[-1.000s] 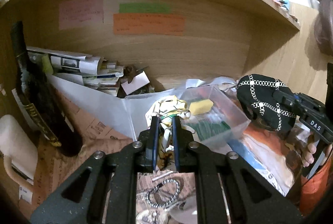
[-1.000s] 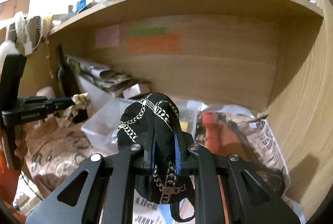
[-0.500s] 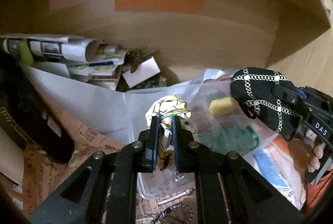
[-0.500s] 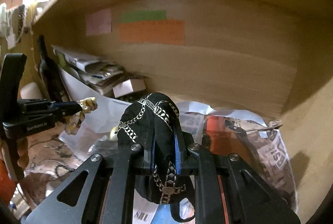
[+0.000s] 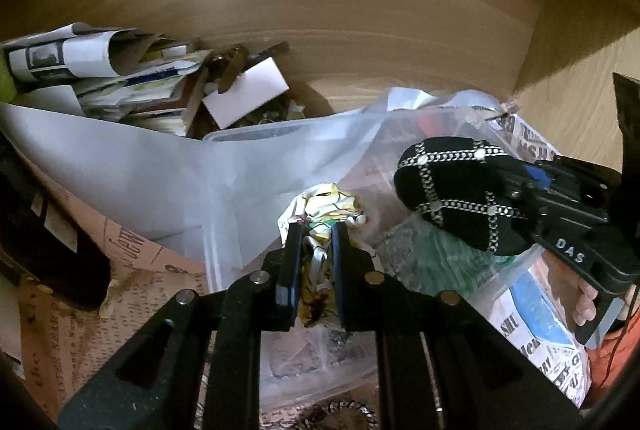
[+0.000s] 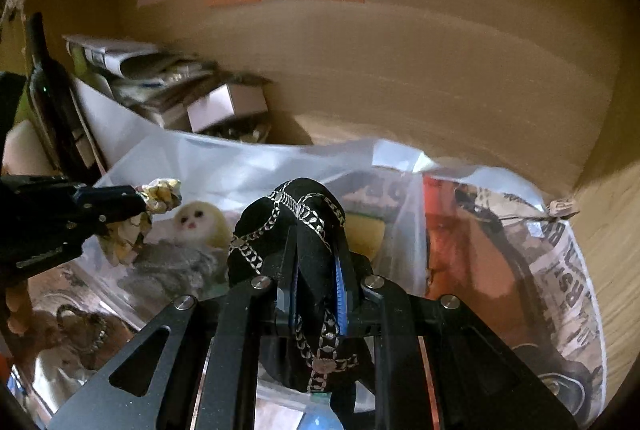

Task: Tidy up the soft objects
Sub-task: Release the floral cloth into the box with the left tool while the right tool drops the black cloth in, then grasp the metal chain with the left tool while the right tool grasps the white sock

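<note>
My left gripper (image 5: 313,230) is shut on a crumpled white, yellow and green cloth (image 5: 324,206) and holds it over a clear plastic bin (image 5: 256,136). My right gripper (image 6: 316,226) is shut on a black pouch with silver chain pattern (image 6: 288,214), also over the bin (image 6: 240,158). The pouch shows at the right in the left wrist view (image 5: 460,190), and the cloth at the left in the right wrist view (image 6: 162,190). In the bin lie a pale plush toy (image 6: 196,220), a yellow sponge (image 6: 364,228) and a green cloth (image 5: 444,254).
The bin sits inside a wooden shelf compartment with back wall (image 5: 360,30) and right side wall (image 6: 608,230). Stacked papers and a white box (image 5: 246,92) lie at back left. A dark bottle (image 6: 48,98) stands left. Newspaper (image 6: 560,270) lies right.
Both grippers moved forward into the shelf compartment and lower toward the bin, each still holding its object. The plush toy in the bin came into the right wrist view.
</note>
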`<state>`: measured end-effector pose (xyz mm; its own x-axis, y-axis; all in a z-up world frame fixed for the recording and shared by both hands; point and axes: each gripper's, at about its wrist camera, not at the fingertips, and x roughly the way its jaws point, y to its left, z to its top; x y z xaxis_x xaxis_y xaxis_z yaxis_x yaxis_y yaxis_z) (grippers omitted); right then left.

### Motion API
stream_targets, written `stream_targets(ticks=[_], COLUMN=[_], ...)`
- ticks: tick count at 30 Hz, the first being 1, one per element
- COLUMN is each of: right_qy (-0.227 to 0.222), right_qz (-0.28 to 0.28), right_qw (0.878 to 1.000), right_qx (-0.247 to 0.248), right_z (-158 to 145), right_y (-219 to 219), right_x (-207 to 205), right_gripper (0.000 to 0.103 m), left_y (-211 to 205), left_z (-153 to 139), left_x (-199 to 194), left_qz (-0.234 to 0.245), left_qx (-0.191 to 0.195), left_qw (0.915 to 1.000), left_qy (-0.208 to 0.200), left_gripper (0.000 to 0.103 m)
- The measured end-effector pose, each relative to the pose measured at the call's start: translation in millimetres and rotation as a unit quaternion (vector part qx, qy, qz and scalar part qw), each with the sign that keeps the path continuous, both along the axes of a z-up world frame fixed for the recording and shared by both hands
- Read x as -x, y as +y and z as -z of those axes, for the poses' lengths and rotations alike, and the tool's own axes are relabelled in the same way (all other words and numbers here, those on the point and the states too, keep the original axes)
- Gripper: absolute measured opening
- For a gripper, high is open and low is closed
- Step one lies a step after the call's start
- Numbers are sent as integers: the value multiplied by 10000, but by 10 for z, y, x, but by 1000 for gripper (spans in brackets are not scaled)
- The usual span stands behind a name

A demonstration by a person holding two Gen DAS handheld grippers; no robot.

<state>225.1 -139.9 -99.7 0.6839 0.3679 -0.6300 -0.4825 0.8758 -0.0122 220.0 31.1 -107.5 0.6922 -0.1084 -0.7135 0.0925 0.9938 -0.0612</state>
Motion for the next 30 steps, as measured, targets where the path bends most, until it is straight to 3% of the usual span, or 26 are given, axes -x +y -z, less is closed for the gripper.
stream_targets(ticks=[4,6,8,12,17,23,30], right_qy=[52,27,-48,-315,-850,-1328,-1258], right_qz=[-2,-13,-5,23,-30,-209,-502], right_qw=[9999,9998,9999,9994,9964,9908,9899], right_qx=[164,176,154,143,45,-156,-408], right_z=[43,22,-17,-149,-400,-587,-533], right_y=[48,49,38,16,-9,-40,-7], right_x=[-2,28,63,184,494,892,1225], right_gripper=[20,25,36,49,77,101,103], left_y=[-34,-38,-42,-45,-35,2,111], left_z=[-29,-52,-94,-233,-419,-568,-564], left_x=[43,69,118,257,503,855,1219], left_qz=[53,61,51,58,72,33,-178], left_qx=[8,12,-2,24,-11,-25,-64], left_qw=[10000,10000,10000,9997,9985,9964,9954], left_qy=[20,-10,-76,-253,-549,-846,-942], left_gripper=[21,33,42,55,70,92,100])
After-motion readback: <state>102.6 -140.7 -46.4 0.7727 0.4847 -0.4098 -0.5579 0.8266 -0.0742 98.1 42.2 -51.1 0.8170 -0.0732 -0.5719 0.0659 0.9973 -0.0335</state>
